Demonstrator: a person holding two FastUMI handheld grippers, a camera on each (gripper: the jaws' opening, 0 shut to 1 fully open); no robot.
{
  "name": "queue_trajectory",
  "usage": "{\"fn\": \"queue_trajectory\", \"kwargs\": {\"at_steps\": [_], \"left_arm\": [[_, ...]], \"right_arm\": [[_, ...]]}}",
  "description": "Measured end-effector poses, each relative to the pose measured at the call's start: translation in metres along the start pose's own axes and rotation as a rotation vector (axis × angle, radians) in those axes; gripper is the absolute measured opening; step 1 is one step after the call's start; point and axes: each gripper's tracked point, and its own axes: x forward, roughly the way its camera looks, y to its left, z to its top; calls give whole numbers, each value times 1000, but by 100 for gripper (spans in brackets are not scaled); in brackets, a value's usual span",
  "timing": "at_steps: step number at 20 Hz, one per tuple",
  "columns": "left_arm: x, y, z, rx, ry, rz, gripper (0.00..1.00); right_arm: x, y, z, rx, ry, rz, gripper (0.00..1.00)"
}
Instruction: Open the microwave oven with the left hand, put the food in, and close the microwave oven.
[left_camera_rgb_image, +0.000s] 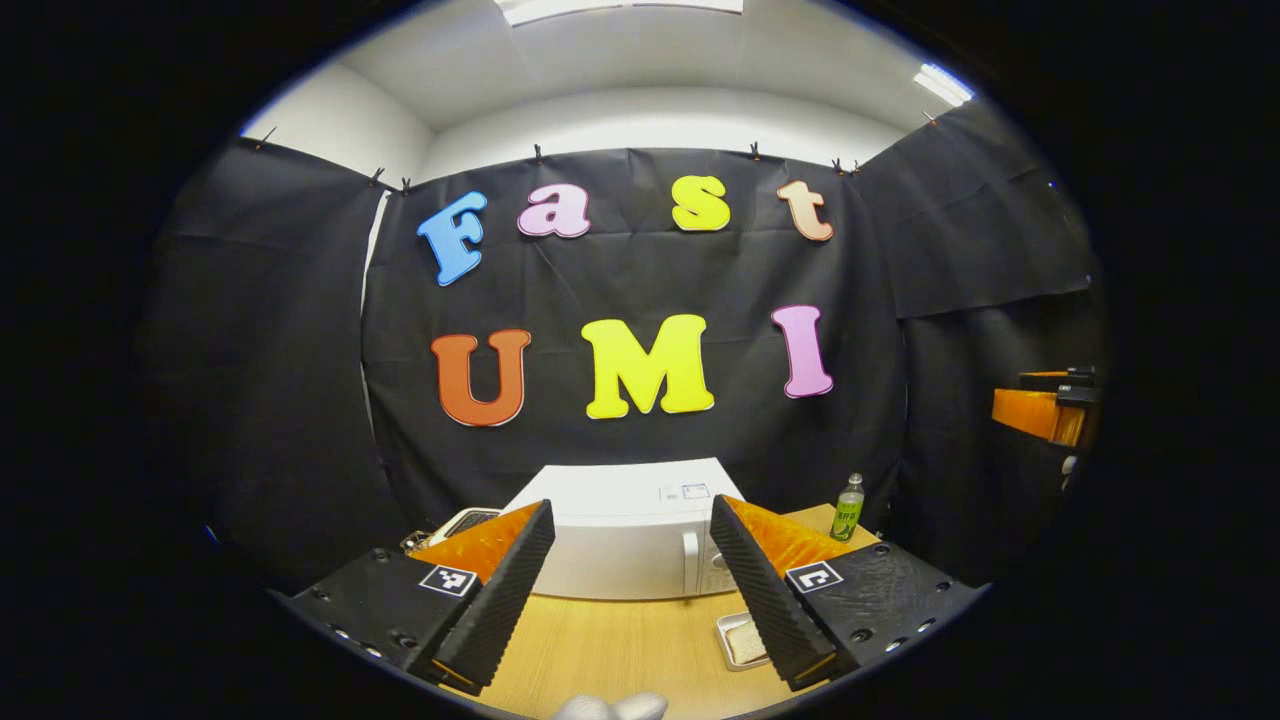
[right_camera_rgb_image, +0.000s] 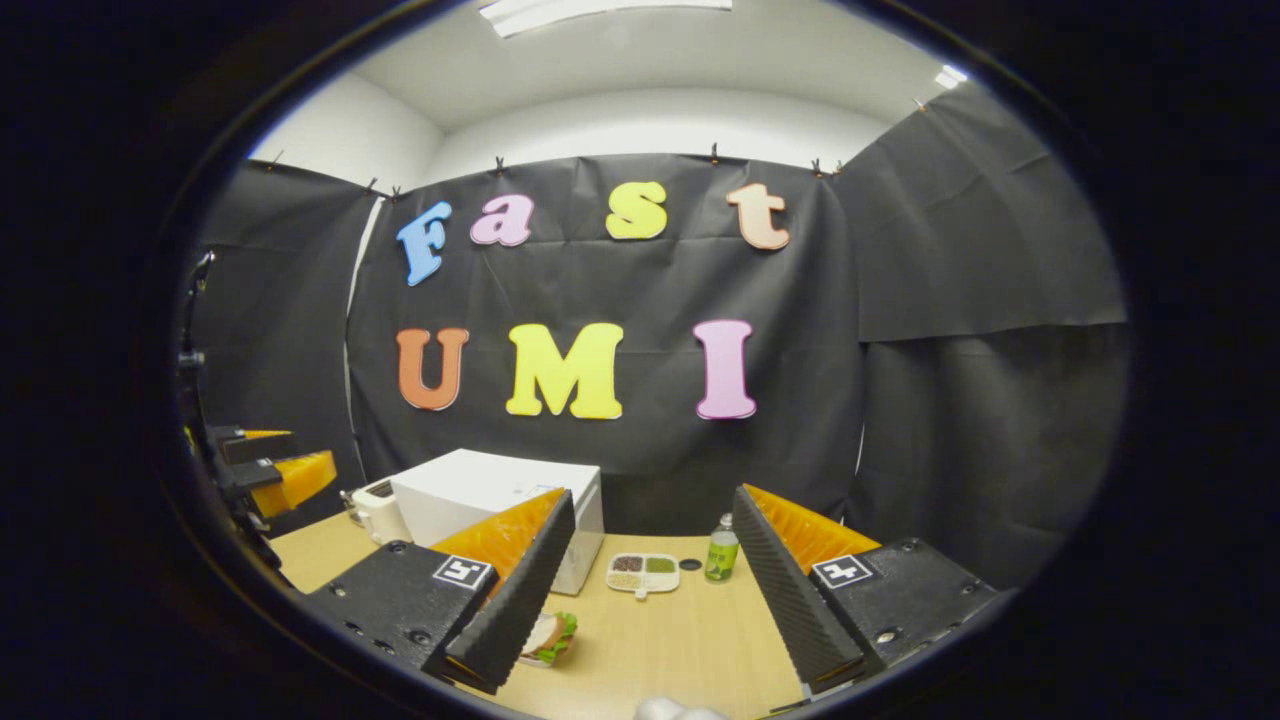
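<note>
A white microwave oven (left_camera_rgb_image: 625, 540) stands at the back of the wooden table (left_camera_rgb_image: 620, 650), its door closed and its handle (left_camera_rgb_image: 689, 565) at the right. My left gripper (left_camera_rgb_image: 632, 600) is open in front of it, above the table, nothing between its fingers. The microwave oven (right_camera_rgb_image: 480, 490) also appears at the left in the right gripper view. A sandwich with lettuce on a plate (right_camera_rgb_image: 548, 636) lies on the table beside my right gripper's left finger. My right gripper (right_camera_rgb_image: 650, 610) is open and holds nothing. The left gripper (right_camera_rgb_image: 270, 475) hangs at the far left there.
A green bottle (left_camera_rgb_image: 848, 507) stands right of the microwave, also the bottle (right_camera_rgb_image: 719, 549). A small white tray (left_camera_rgb_image: 742, 640) lies near the left gripper's right finger. A divided dish of grains (right_camera_rgb_image: 643, 573) sits beside a dark round lid (right_camera_rgb_image: 690, 564). A white toaster (right_camera_rgb_image: 378, 510) stands left of the microwave.
</note>
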Motion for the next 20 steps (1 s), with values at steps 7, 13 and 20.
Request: {"fn": "queue_trajectory", "kwargs": {"at_steps": [7,13,20], "left_arm": [[76,-37,-84,-2,7,-50,96],[145,-70,-159,-2,102,-94,96],[217,-67,-214,-9,137,-55,92]], "right_arm": [[11,-23,7,-16,1,-32,94],[7,-46,-6,-55,62,-106,93],[0,-60,-16,-75,114,-196,100]]}}
